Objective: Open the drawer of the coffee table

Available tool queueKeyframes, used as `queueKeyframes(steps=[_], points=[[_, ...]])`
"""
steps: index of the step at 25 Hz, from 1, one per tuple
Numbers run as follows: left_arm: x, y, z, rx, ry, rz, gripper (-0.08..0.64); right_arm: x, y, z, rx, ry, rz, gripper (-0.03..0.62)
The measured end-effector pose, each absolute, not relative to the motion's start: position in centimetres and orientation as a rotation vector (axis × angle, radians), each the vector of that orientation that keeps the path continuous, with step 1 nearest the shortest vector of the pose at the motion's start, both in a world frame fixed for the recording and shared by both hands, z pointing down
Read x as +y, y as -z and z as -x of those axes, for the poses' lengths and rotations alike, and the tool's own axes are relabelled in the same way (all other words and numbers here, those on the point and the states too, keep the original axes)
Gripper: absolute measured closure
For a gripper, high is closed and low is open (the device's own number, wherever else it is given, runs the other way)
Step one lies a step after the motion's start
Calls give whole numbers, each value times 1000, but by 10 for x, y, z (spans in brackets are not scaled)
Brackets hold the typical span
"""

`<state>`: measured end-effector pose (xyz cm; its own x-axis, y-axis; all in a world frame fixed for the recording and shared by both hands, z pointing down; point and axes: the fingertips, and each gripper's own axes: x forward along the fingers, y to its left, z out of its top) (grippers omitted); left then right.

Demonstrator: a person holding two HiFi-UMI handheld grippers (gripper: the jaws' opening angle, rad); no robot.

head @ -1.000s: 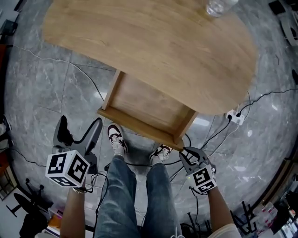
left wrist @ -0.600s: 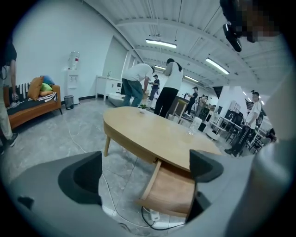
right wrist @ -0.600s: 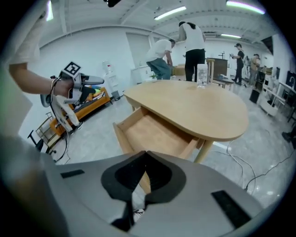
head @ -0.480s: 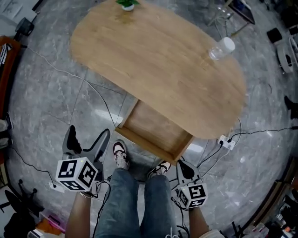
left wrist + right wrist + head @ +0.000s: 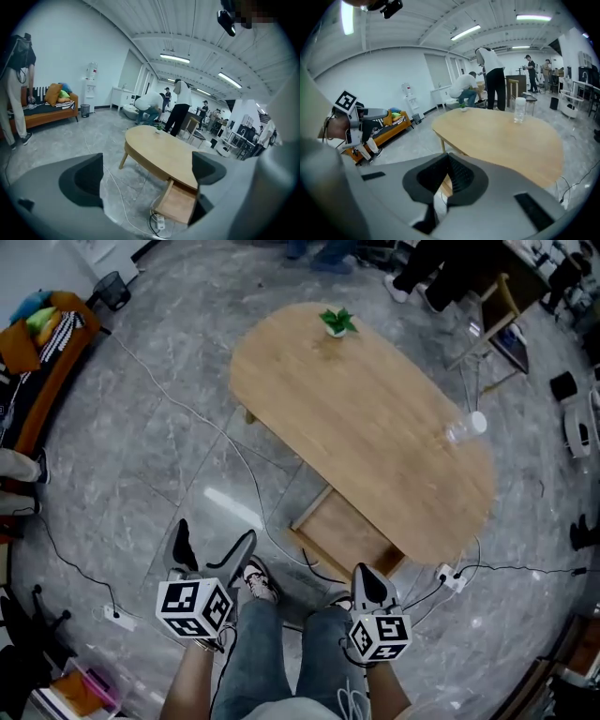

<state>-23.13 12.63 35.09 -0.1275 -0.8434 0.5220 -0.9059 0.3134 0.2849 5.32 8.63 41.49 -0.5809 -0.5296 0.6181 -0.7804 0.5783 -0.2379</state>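
The drawer (image 5: 349, 538) stands pulled out at the near edge of the desk (image 5: 375, 418). The left gripper (image 5: 214, 545) has risen away with fingers spread; the right gripper (image 5: 365, 576), fingers pressed together, holds nothing, so the opening looks done

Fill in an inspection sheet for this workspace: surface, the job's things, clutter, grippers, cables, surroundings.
Surface: oval wooden coffee table on a grey stone floor.
Job's things: drawer pulled out, looks empty.
Clutter: small potted plant and clear bottle standing on the table.
Grippers: left tongs open, empty; right tongs shut, empty; both clear of the drawer.
Cables: white cable across the floor; power strip by the table.
Surroundings: orange sofa; people at the far end.
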Motion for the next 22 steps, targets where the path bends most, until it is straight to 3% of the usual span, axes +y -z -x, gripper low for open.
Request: queueKeyframes(steps=[10,22], points=[[116,-277,330,-1893,-150,-1727,-16,57,-321,52,-2313,-526,-1121,592],[102,-245,388,-1903,-103,-1755,-16,22,-292,70,-2235,-576,-1360,592]])
